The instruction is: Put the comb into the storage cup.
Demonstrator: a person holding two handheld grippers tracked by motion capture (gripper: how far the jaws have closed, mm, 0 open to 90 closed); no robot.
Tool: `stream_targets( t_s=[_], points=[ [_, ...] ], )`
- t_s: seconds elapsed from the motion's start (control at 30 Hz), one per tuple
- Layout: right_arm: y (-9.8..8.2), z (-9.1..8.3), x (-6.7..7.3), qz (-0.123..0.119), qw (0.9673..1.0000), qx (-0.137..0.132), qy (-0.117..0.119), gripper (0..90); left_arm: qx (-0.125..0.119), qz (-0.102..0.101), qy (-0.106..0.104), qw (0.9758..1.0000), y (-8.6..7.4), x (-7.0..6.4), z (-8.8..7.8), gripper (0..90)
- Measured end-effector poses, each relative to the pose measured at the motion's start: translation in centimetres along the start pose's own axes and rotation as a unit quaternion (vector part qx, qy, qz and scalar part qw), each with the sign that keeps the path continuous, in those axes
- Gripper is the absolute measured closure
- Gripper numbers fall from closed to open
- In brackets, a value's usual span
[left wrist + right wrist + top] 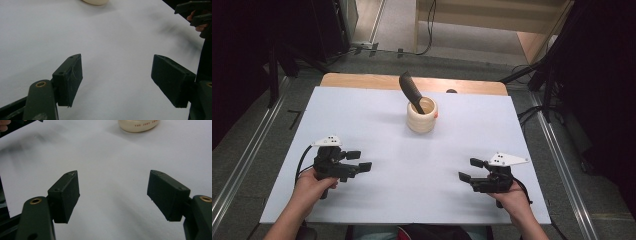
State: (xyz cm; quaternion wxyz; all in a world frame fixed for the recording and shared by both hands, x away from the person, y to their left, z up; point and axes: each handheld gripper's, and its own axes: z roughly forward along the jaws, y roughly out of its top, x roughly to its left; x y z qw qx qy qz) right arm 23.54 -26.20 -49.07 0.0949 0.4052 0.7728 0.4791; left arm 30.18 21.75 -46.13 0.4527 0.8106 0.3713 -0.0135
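A cream-coloured round holder (422,115) stands at the back middle of the white table (382,125), with a dark utensil (410,91) leaning out of it to the left. Its base shows at the top edge of the left gripper view (96,2) and, with small print on it, of the right gripper view (139,126). My left gripper (359,160) is held low at the front left, jaws open and empty (117,80). My right gripper (471,169) is at the front right, also open with nothing between its jaws (113,195). Both point inward toward each other.
A wooden strip (362,81) runs along the table's far edge. Metal rails (242,165) flank the table on the floor, and cables (532,112) and stands sit behind and to the right. The other gripper shows in each gripper view's upper corner (195,12).
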Motion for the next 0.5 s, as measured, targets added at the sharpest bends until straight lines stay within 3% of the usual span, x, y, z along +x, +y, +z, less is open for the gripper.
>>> stream_targets(
  t_s=[0.43,0.5],
  points=[
    [0.01,0.19,0.05,-0.001,1.0000,0.004,0.003,23.9,0.004,-0.003,0.002,1.0000,-0.03,0.08,0.14,25.8],
    [0.01,0.23,-0.13,0.002,0.9999,0.008,-0.011,20.6,0.006,-0.003,0.003,1.0000,-0.05,0.18,0.13,25.8]
  ],
)
